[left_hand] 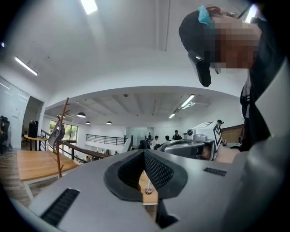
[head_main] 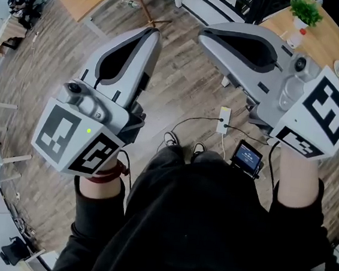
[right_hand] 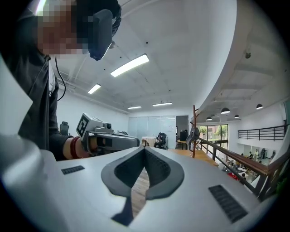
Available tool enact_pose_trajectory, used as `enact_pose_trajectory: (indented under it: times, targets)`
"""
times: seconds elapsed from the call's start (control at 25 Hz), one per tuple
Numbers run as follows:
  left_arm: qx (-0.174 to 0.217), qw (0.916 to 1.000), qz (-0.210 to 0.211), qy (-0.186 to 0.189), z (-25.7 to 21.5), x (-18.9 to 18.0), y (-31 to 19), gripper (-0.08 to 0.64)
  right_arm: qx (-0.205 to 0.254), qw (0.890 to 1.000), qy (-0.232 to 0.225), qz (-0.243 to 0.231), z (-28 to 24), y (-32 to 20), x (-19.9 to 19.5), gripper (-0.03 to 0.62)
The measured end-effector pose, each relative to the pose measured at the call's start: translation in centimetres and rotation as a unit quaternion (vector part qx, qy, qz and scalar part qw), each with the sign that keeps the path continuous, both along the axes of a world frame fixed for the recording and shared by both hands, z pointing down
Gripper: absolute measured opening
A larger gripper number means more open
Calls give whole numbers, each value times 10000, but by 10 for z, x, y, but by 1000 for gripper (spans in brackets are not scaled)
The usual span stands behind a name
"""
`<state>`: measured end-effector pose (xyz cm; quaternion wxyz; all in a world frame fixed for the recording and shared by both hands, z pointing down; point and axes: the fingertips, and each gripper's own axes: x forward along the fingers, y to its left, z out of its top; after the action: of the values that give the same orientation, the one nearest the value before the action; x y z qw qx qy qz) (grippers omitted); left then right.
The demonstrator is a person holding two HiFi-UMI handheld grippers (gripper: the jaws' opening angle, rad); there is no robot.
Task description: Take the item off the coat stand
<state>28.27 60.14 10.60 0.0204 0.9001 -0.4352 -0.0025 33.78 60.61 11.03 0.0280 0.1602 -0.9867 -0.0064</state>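
Note:
A wooden coat stand (left_hand: pixel 61 140) rises far off at the left of the left gripper view, with a grey item (left_hand: pixel 56 132) hanging from its branches. The right gripper view has the same stand (right_hand: pixel 194 138) and item (right_hand: pixel 194 134) at a distance, right of centre. In the head view only the stand's foot (head_main: pixel 146 20) shows at the top. My left gripper (head_main: pixel 152 35) and right gripper (head_main: pixel 205 33) are held close to my body, side by side above the floor, far from the stand. Both are shut with nothing between the jaws.
A wooden table at the top right carries a potted plant (head_main: pixel 304 11) and a bottle (head_main: pixel 295 37). A power strip (head_main: pixel 224 121) and a small screen device (head_main: pixel 246 158) lie on the plank floor by my shoes (head_main: pixel 170 140). A railing (right_hand: pixel 235 159) runs beside the stand.

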Motion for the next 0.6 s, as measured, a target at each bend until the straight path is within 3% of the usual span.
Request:
enact_pose_trajectory:
  times: [0.24,0.6]
  targets:
    - [171,9996,209,93,-6,0,-13,0,-39,9998,91,159,-2,-12,0,15]
    - [276,9986,401,185,29,-31,-105,0,-37,9985,301,454,32,-107,-26,17]
